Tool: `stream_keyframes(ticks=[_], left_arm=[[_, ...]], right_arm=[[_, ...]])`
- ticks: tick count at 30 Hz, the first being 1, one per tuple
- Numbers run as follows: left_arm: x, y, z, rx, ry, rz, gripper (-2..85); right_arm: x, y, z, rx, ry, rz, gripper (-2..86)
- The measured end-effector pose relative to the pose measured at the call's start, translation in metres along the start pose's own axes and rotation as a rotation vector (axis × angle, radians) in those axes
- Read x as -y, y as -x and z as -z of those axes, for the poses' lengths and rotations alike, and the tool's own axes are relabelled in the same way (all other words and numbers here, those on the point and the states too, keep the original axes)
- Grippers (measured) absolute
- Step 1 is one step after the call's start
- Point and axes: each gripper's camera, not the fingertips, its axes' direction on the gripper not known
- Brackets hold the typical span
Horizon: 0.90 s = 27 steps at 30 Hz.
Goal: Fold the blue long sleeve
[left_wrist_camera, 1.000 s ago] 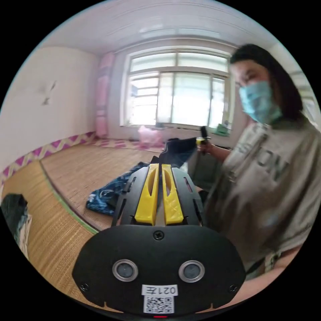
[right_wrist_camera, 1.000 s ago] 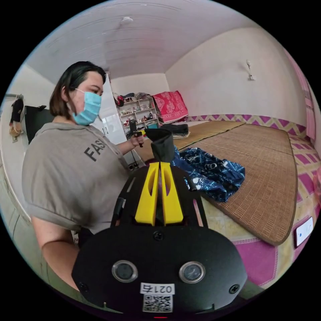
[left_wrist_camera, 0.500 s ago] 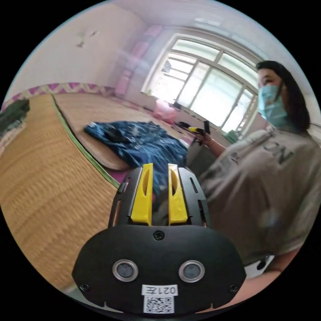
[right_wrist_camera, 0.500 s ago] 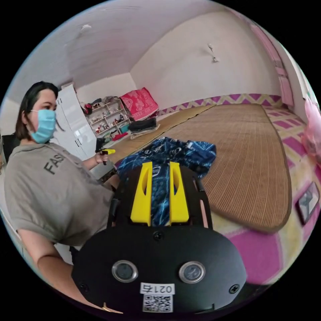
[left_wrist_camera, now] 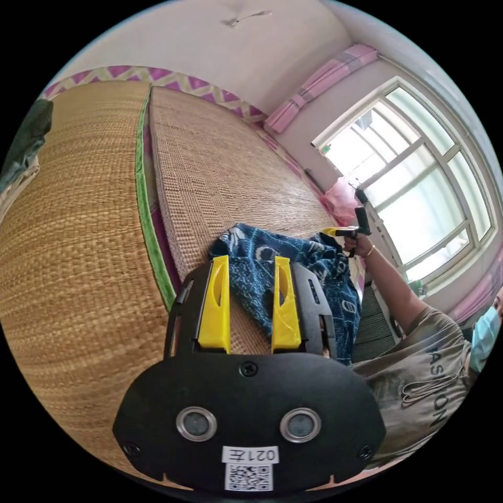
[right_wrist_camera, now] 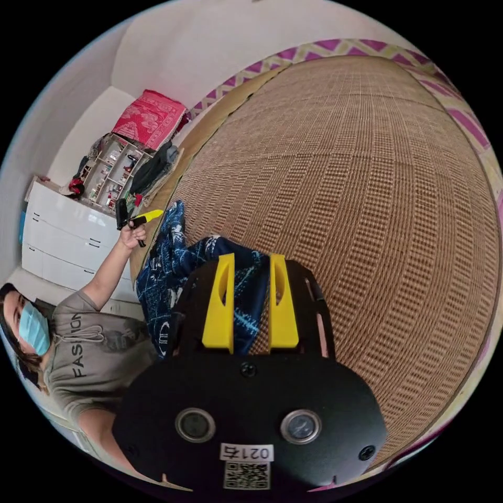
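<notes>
The blue patterned long sleeve point(left_wrist_camera: 309, 262) lies crumpled on the near edge of a woven straw mat point(left_wrist_camera: 225, 157). My left gripper point(left_wrist_camera: 251, 259) hovers over the shirt's left end, jaws open and holding nothing. In the right gripper view the same shirt point(right_wrist_camera: 167, 267) spreads from under my right gripper point(right_wrist_camera: 252, 259), which is open and holds nothing. Each gripper appears in the other's view, held in a hand: the right gripper point(left_wrist_camera: 340, 230) past the shirt's far end, the left gripper point(right_wrist_camera: 144, 216) beyond the other end.
A second straw mat point(left_wrist_camera: 68, 236) adjoins the first along a green strip. Dark folded clothes point(right_wrist_camera: 152, 170) sit at the mat's far end near cluttered shelves point(right_wrist_camera: 105, 178) and a white cabinet point(right_wrist_camera: 63, 236). A large window point(left_wrist_camera: 419, 173) is behind the person in a grey top point(left_wrist_camera: 419, 361).
A second ago both grippers were shut on the shirt, holding it up. Both have since opened, the shirt has dropped onto the mat, and both cameras have tilted down towards it.
</notes>
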Motion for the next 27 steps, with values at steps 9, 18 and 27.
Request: stream_keyframes(ticks=[9, 18, 27], left_arm=[[0.028, -0.002, -0.072, 0.036, 0.213, -0.113, 1.8], [0.092, -0.042, -0.003, 0.008, 0.100, -0.173, -0.5], [0.231, -0.048, 0.016, 0.215, 0.037, -0.245, -0.1]], right_arm=[[0.045, 0.015, -0.028, 0.108, 0.311, 0.209, 1.3], [0.071, 0.028, 0.107, -0.078, 0.000, 0.127, -0.4], [0.157, 0.033, 0.196, -0.238, -0.209, 0.058, -0.3]])
